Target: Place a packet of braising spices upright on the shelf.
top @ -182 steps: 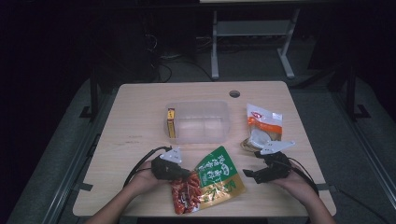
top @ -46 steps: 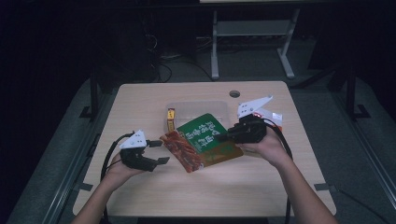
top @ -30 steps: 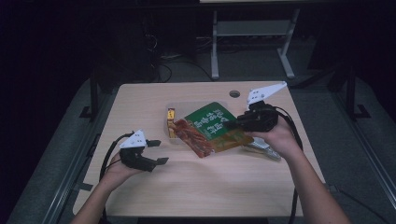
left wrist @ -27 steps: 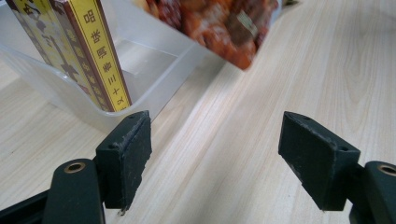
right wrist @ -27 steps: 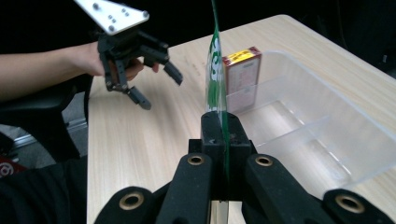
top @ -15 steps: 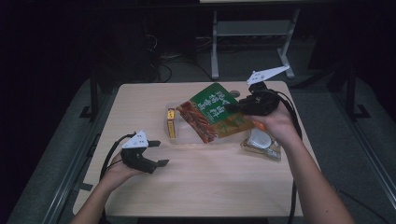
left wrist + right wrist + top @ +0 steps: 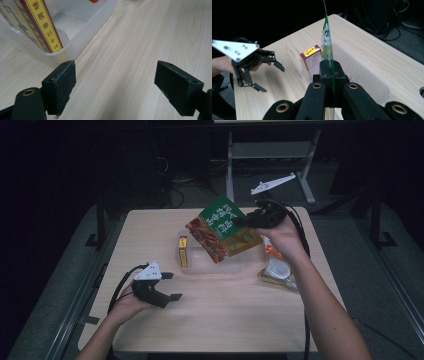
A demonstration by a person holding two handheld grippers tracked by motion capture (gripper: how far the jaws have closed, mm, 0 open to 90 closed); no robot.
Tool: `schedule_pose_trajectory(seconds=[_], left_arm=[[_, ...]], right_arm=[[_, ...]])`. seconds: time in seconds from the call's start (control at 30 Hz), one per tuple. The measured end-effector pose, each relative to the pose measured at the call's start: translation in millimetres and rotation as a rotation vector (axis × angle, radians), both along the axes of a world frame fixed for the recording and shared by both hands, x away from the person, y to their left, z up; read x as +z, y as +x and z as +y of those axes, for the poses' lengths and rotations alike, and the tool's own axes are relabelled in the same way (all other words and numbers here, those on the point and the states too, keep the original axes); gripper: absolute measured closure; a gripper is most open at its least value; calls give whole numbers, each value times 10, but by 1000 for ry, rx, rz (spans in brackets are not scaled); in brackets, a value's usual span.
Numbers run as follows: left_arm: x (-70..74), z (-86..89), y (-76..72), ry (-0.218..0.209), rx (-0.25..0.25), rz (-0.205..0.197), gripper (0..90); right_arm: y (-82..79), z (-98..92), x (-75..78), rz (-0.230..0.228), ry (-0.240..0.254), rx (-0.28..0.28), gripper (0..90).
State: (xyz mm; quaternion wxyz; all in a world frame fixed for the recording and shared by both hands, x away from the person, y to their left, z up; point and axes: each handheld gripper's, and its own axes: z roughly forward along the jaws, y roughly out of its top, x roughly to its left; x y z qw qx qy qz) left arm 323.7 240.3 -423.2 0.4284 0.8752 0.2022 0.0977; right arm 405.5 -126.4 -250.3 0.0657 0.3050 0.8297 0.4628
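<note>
Presently the green-and-red packet (image 7: 224, 229) is pinched by the closed right gripper (image 7: 245, 221) above the clear bin (image 7: 210, 268); it should be lowered upright beside the yellow box (image 7: 183, 252); the left gripper (image 7: 169, 286), open and empty, rests at seven o'clock on the bench (image 7: 240, 315).

From the high view we're looking forward and down on the whole table (image 7: 220, 320), far enough back that the dark floor and a rack behind it get in too. The left gripper view sits low and close over the wood, looking along its own jaws at the corner of the clear bin (image 7: 82, 32) and the yellow box (image 7: 47, 27) in it. The right gripper view looks from higher up, back across the table, so we get that same bin (image 7: 362, 72), box (image 7: 312, 58) and the left gripper (image 7: 268, 76) again.
</note>
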Motion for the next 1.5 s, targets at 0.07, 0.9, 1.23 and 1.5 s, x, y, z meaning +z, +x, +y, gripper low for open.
schedule_pose_trajectory(seconds=[0.07,0.9,1.23,1.5], left_arm=[[-1,0,1,1,-1,0,170],[-12,-6,4,8,-8,7,170],[-19,-12,5,10,-18,11,170],[-28,-23,6,11,-24,15,170]], right_arm=[[24,36,-6,6,-16,-14,900],[291,358,-245,102,-111,-120,900],[393,465,-271,123,-127,-127,900],[429,506,-270,130,-128,-133,900]])
